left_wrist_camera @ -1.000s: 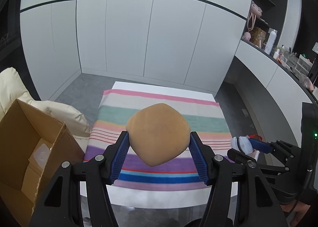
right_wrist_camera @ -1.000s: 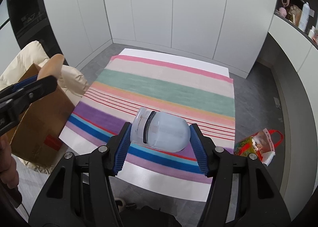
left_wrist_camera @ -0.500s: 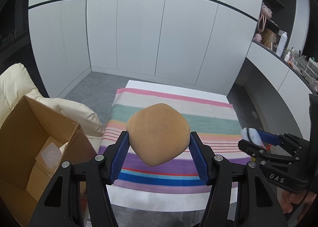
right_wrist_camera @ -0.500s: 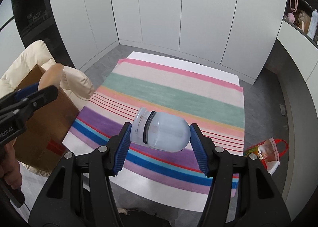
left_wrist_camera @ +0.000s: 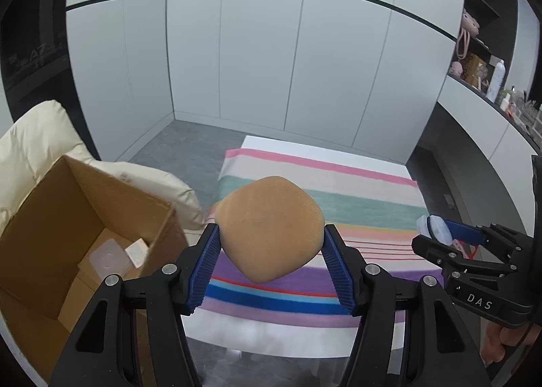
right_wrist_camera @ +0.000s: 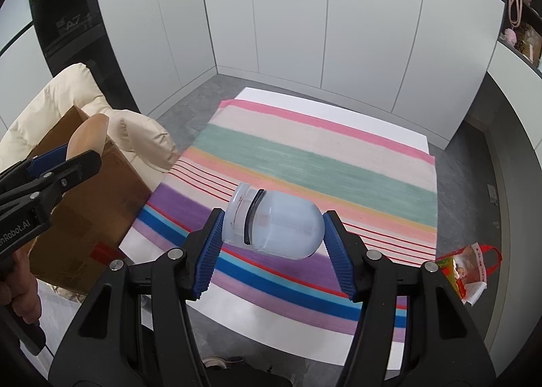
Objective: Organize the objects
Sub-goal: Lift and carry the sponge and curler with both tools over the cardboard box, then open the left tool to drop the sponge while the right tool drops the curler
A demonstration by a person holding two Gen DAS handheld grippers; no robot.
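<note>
Carrying step: left tool (left_wrist_camera: 269, 263) clamped on the tan rounded foam bun (left_wrist_camera: 269, 227), right tool (right_wrist_camera: 272, 251) clamped on the frosted plastic jar (right_wrist_camera: 274, 224). Next, I judge, lower both into the open brown cardboard box (left_wrist_camera: 50, 217) beside the worktop's (right_wrist_camera: 271, 332) left edge.

one bun (left_wrist_camera: 271, 226), one jar (right_wrist_camera: 272, 226), one box (left_wrist_camera: 78, 238)

Cardboard box (left_wrist_camera: 67, 238) cut off at left; shelf items (left_wrist_camera: 487, 72) too small to tell.
</note>
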